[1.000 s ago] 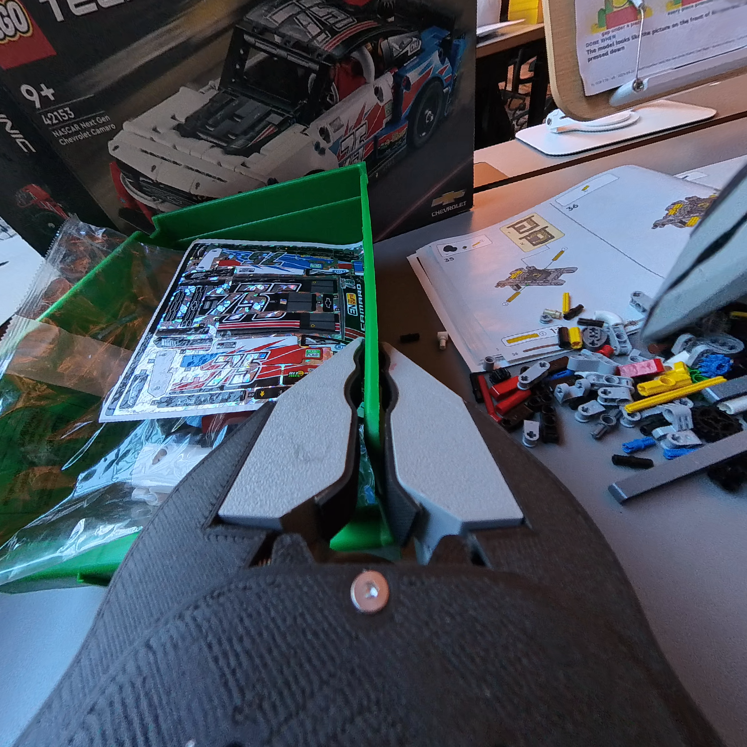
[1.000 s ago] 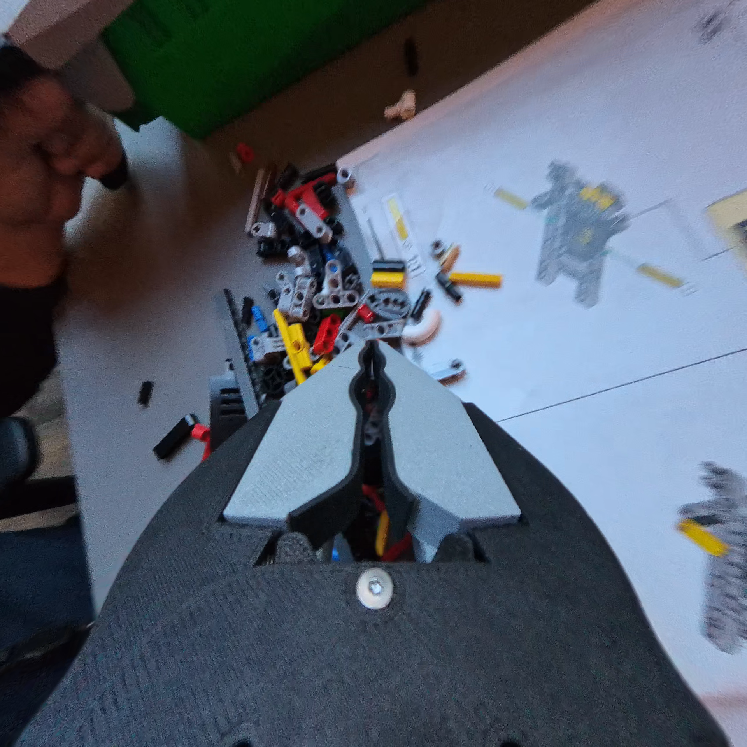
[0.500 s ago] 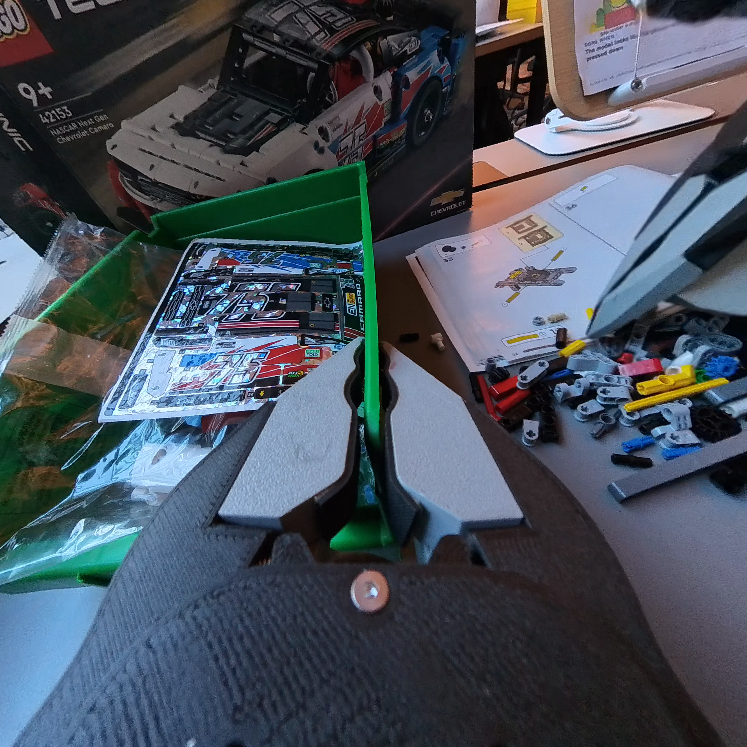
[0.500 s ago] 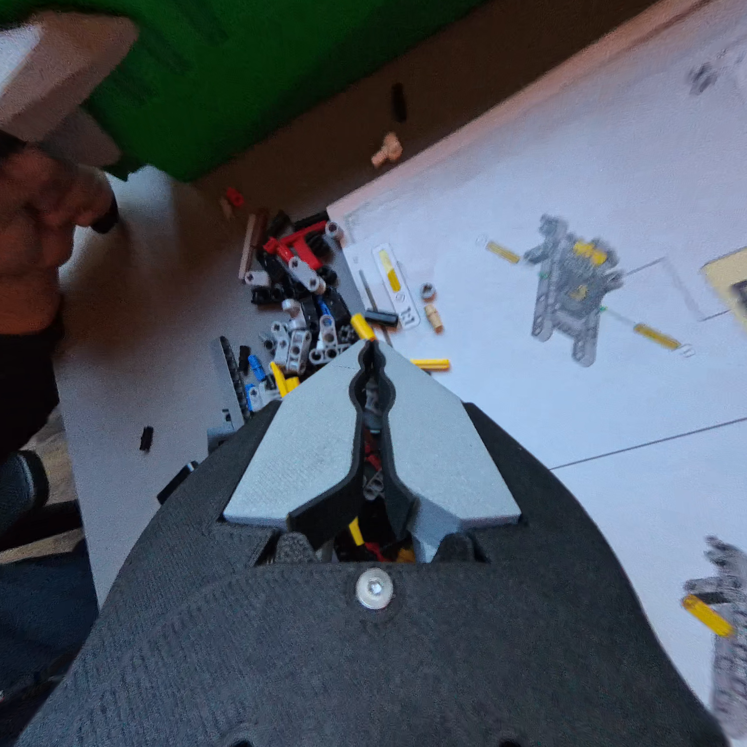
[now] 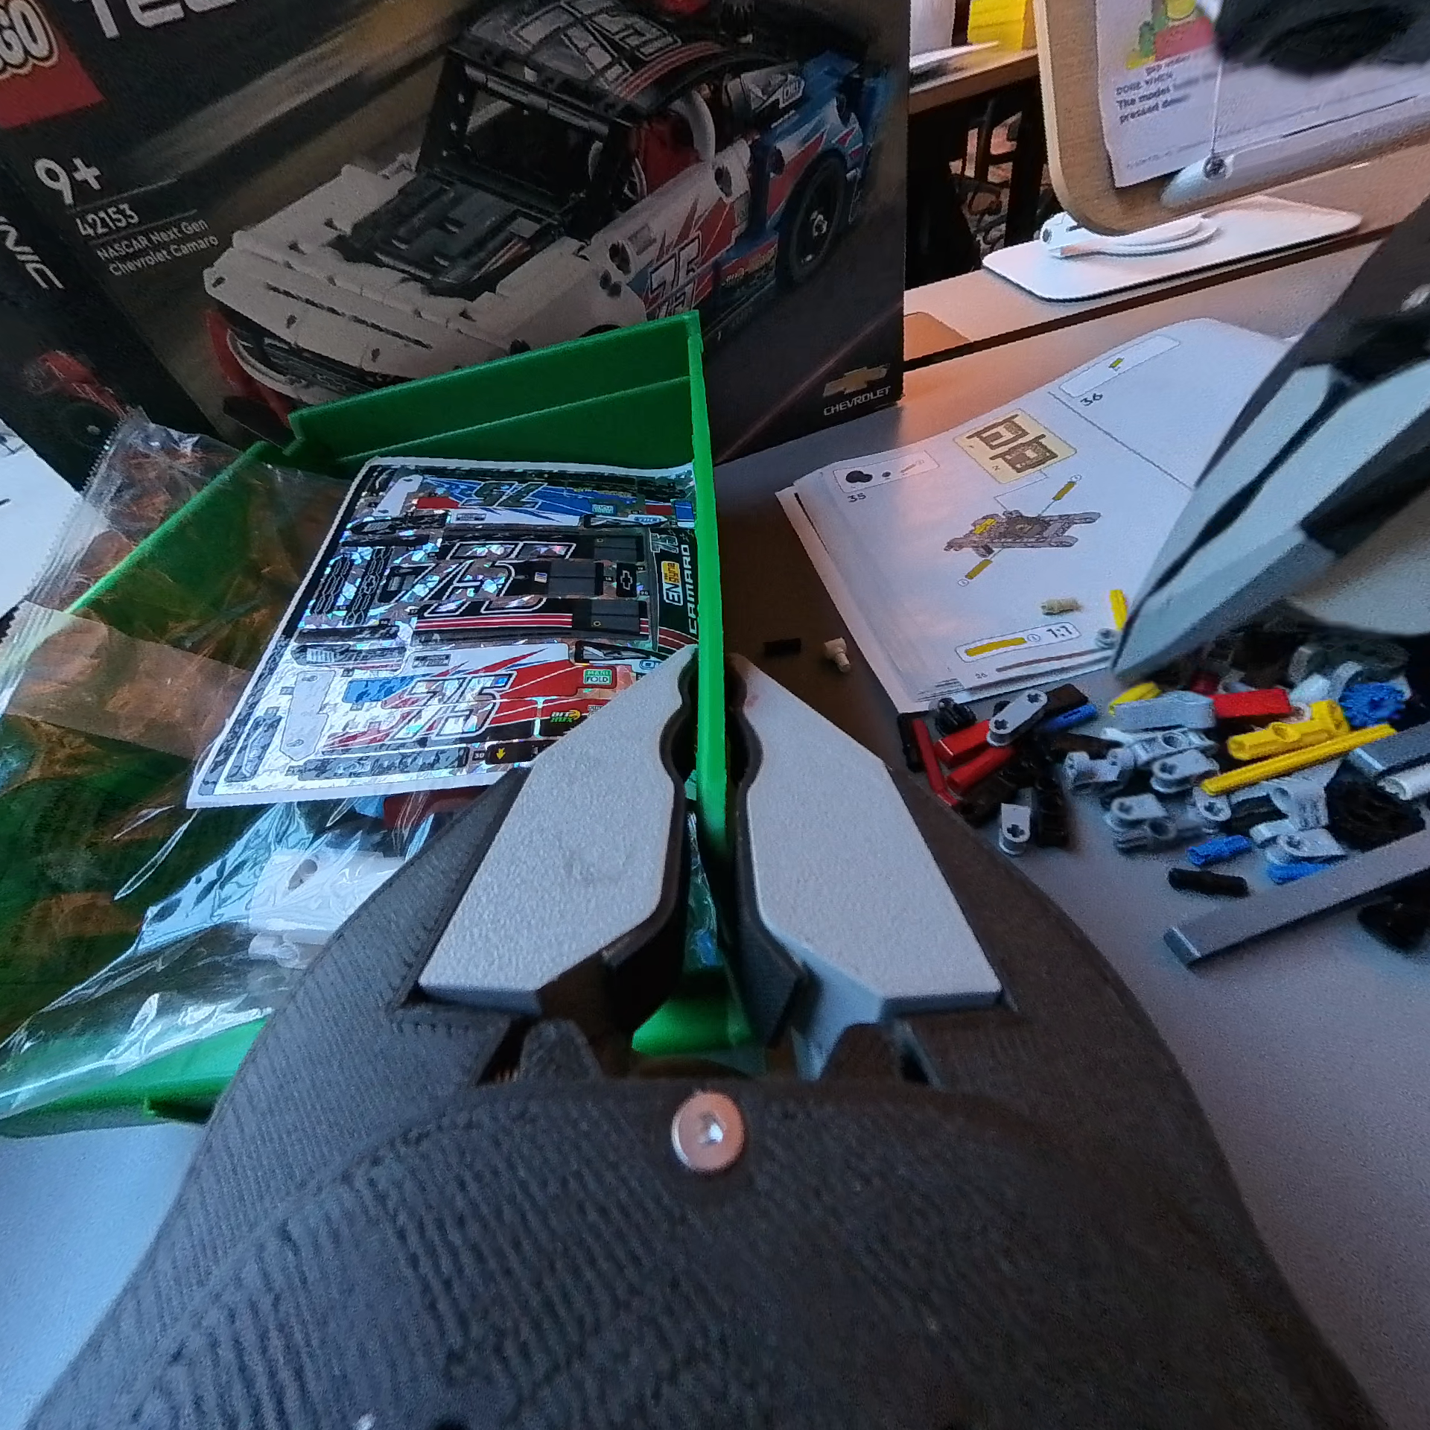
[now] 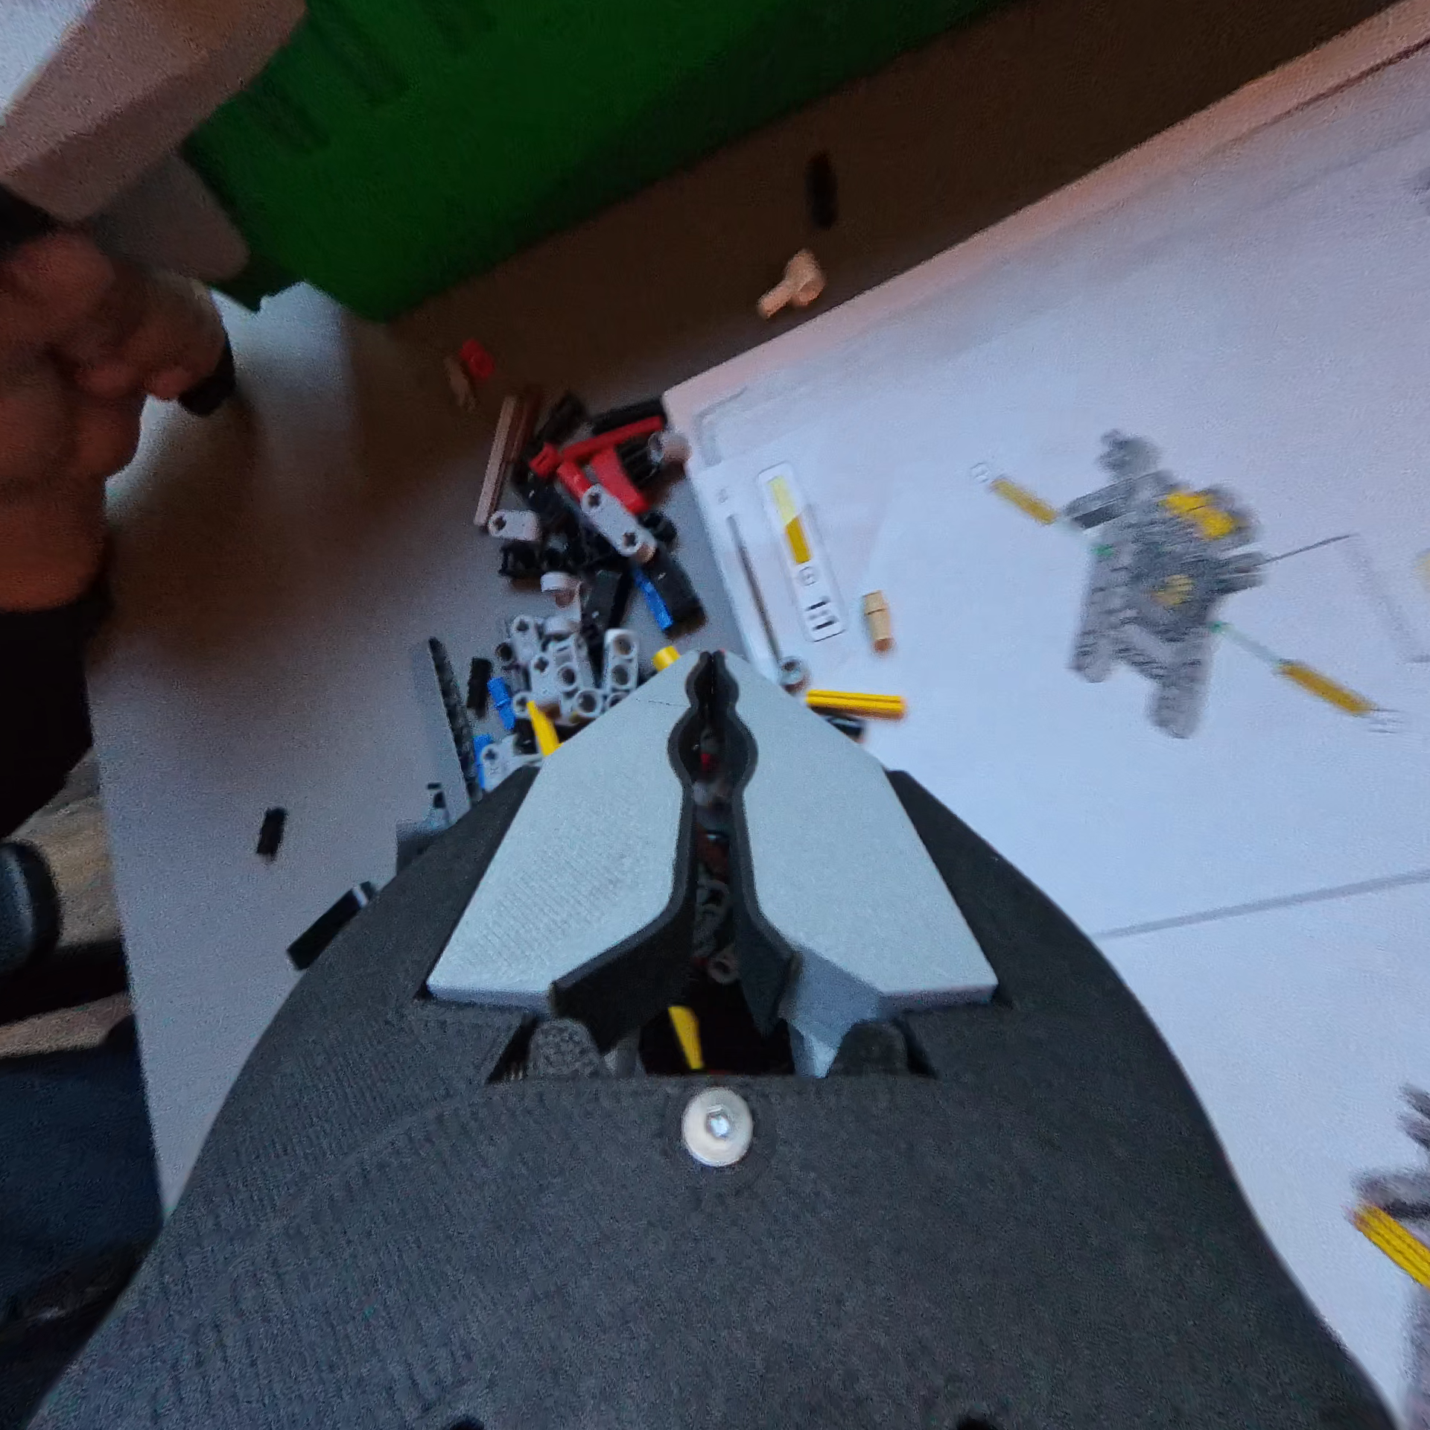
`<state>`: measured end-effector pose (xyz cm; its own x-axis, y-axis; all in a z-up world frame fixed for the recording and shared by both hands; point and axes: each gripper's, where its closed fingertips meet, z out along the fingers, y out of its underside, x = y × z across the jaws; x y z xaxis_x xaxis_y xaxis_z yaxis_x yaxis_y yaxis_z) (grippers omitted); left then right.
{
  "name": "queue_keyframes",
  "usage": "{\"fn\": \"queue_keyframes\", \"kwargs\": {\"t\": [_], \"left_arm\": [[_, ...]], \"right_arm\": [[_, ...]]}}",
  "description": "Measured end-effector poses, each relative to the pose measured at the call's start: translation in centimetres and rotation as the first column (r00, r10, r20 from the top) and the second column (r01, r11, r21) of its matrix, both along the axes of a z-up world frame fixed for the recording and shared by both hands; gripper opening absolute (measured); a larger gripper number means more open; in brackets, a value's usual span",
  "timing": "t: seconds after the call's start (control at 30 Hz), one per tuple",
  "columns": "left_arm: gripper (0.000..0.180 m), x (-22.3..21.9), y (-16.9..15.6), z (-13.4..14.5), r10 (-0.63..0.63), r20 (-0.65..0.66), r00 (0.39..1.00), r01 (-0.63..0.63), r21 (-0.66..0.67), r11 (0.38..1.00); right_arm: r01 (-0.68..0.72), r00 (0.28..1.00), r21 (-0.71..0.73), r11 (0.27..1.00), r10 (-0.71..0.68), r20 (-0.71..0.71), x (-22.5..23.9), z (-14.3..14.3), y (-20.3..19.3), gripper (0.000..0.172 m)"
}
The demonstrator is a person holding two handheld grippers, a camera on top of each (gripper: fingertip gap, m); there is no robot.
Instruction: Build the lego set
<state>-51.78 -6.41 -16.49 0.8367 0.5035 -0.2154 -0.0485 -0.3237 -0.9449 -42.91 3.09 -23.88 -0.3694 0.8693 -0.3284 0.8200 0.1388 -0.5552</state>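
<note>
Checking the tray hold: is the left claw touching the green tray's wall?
Touching: the left wrist view shows the left claw shut on the green tray's wall.

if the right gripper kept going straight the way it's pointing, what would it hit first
Probably the pile of loose building pieces right below the shut tips of the right gripper, near the edge of the open instruction booklet; depth is hard to judge.

- Left gripper [image 5: 710,681] clamps the right wall of the tray [image 5: 700,495], one finger inside, one outside.
- Sticker sheet [image 5: 464,619] lies in the tray, atop plastic bags [image 5: 116,774].
- Box [image 5: 464,193] stands behind the tray.
- Right of the tray: booklet [image 5: 1006,542], with the parts pile [image 5: 1161,766] before it.
- Right gripper [image 6: 713,665] hangs over that pile, tips together.
</note>
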Motion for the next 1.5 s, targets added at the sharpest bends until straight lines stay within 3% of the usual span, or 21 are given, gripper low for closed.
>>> {"fn": "queue_keyframes", "kwargs": {"t": [0.1,0.2,0.3,0.47,0.6,0.7,0.8,0.97,1.07,1.13,1.23,1.33,1.5], "left_arm": [[0.002,0.0,0.0,0.0,0.000,0.000,1.000,0.000,0.001,1.000],[0.002,0.0,0.0,0.0,0.000,-0.001,1.000,0.000,0.002,1.000],[0.001,0.0,0.0,0.0,-0.001,-0.002,1.000,0.001,0.002,1.000],[0.002,0.0,0.0,0.0,-0.001,0.000,1.000,0.001,0.002,1.000],[0.002,0.0,0.0,0.0,-0.001,0.002,1.000,0.001,0.001,1.000],[0.002,0.0,0.0,0.0,-0.001,0.002,1.000,0.001,0.002,1.000],[0.001,0.0,0.0,0.0,0.000,0.000,1.000,0.000,0.002,1.000],[0.001,0.0,0.0,0.0,0.000,0.001,1.000,0.000,0.002,1.000],[0.001,0.0,0.0,0.0,-0.001,0.003,1.000,0.001,0.003,1.000],[0.001,0.0,0.0,0.0,0.000,0.002,1.000,0.000,0.003,1.000],[0.001,0.0,0.0,0.0,0.000,0.000,1.000,0.000,0.003,1.000],[0.001,0.0,0.0,0.0,0.000,-0.002,1.000,0.000,0.004,1.000],[0.001,0.0,0.0,0.0,-0.001,0.001,1.000,0.001,0.004,1.000]], "right_arm": [[0.109,0.989,-0.005,0.994,-0.109,-0.099,-2.0,2.2,3.1,0.000],[0.159,0.986,-0.003,0.987,-0.159,-0.043,-3.0,1.1,5.1,0.000],[0.115,0.993,-0.051,0.992,-0.115,0.019,-2.4,-0.2,3.4,0.000],[0.019,0.999,-0.087,0.996,-0.016,0.034,0.2,0.5,0.4,0.000],[0.118,0.990,0.009,0.993,-0.117,-0.082,-0.9,3.0,4.0,0.000],[0.203,0.977,0.008,0.979,-0.202,-0.060,-1.5,2.0,6.3,0.000],[0.183,0.983,-0.012,0.983,-0.183,0.000,-0.6,-0.4,4.9,0.000],[0.064,0.998,-0.069,0.996,-0.065,-0.009,1.4,0.4,0.6,0.000],[0.051,0.997,0.004,0.999,-0.050,-0.061,1.4,1.7,1.1,0.000],[0.121,0.986,0.027,0.992,-0.117,-0.115,0.0,2.9,3.4,0.000],[0.186,0.979,0.006,0.983,-0.185,-0.082,-1.8,2.2,5.5,0.000],[0.153,0.988,0.036,0.988,-0.153,-0.013,-1.6,-0.3,4.4,0.000],[0.064,0.998,-0.021,0.998,-0.063,0.014,1.1,0.0,0.4,0.000]]}}
